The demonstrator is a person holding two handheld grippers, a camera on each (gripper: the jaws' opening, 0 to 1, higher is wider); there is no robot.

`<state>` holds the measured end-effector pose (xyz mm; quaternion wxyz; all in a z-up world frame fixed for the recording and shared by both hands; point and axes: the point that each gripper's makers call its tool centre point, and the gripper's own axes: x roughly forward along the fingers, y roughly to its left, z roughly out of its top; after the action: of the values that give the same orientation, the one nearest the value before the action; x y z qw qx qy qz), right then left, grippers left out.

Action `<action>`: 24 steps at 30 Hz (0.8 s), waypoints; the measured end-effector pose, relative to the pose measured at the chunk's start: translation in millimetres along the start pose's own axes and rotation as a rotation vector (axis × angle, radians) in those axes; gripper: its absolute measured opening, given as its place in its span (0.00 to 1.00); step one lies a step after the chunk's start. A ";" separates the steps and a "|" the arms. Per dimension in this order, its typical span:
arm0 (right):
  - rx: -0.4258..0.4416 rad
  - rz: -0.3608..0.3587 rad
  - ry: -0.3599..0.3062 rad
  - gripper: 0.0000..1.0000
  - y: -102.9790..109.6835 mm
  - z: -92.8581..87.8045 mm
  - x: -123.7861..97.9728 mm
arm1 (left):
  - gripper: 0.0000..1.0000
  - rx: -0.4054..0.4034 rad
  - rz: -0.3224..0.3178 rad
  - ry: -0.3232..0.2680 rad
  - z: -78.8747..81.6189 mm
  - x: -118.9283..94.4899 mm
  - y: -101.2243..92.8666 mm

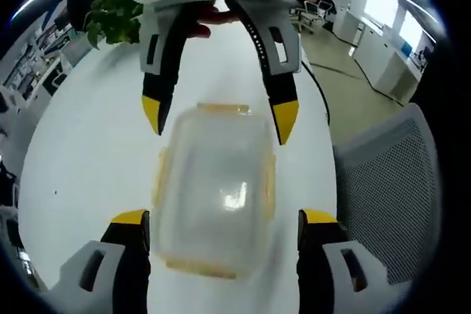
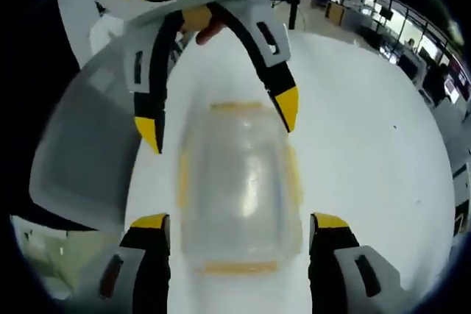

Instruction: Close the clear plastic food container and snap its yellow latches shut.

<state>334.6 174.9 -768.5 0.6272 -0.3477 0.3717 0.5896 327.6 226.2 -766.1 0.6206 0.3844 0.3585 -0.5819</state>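
Observation:
The clear plastic food container (image 1: 213,189) lies on the white table (image 1: 88,152) with its lid on and yellow latches along its edges. Motion blurs it, so I cannot tell whether the latches are snapped down. My left gripper (image 1: 223,218) is open, its yellow-tipped jaws wide on either side of the container's near end. My right gripper (image 1: 218,115) faces it from the far end, also open, its tips beside the far latch. In the right gripper view the container (image 2: 239,182) lies between my right gripper (image 2: 240,221) and the left gripper (image 2: 218,119).
A grey mesh chair (image 1: 386,196) stands at the table's edge, seen again as the chair (image 2: 85,152). A green plant (image 1: 114,16) sits at the table's far end. A hand (image 2: 210,31) shows behind the opposite gripper. Office desks lie beyond.

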 end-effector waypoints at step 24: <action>-0.019 -0.041 0.064 0.79 -2.9 -13.2 15.8 | 0.84 0.067 -0.058 0.079 -15.7 11.3 10.1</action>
<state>337.3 170.8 -788.8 0.6237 -0.3797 0.3789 0.5686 338.5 235.5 -782.6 0.5756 0.4170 0.3740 -0.5957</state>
